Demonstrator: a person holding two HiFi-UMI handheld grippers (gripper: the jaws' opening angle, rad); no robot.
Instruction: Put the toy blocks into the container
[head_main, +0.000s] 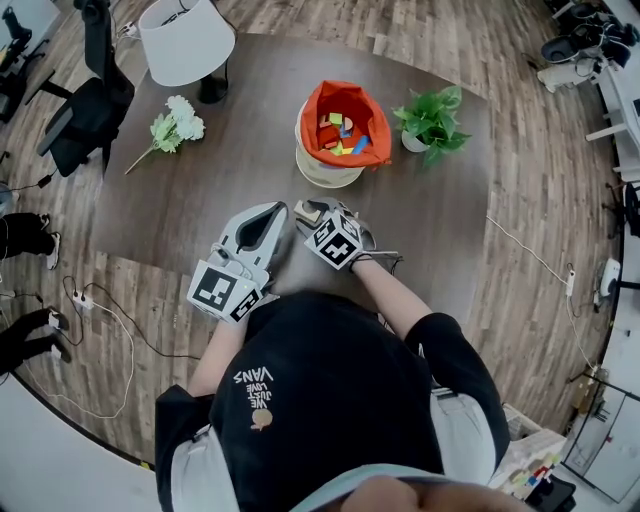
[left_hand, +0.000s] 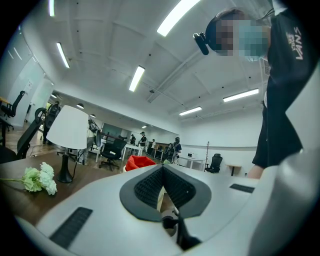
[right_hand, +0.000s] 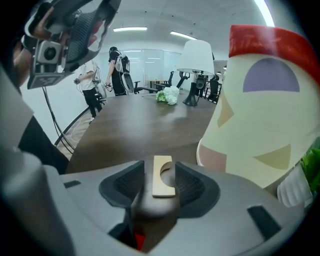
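Observation:
A cream container (head_main: 325, 172) with an orange liner stands mid-table and holds several coloured toy blocks (head_main: 343, 135). In the right gripper view it towers at the right (right_hand: 260, 125). My right gripper (right_hand: 160, 167) is open just in front of it. A pale wooden block with a half-round notch (right_hand: 161, 179) lies between its pads, with a gap on its left side. In the head view the right gripper (head_main: 308, 210) points at the container's base. My left gripper (head_main: 277, 208) sits beside it, its jaws shut tip to tip (left_hand: 162, 169) and gripping nothing that I can make out.
A white lamp (head_main: 190, 40) and white flowers (head_main: 175, 125) stand at the table's far left. A potted plant (head_main: 432, 120) is right of the container. An office chair (head_main: 85, 100) and floor cables (head_main: 100, 320) lie beyond the table's left edge.

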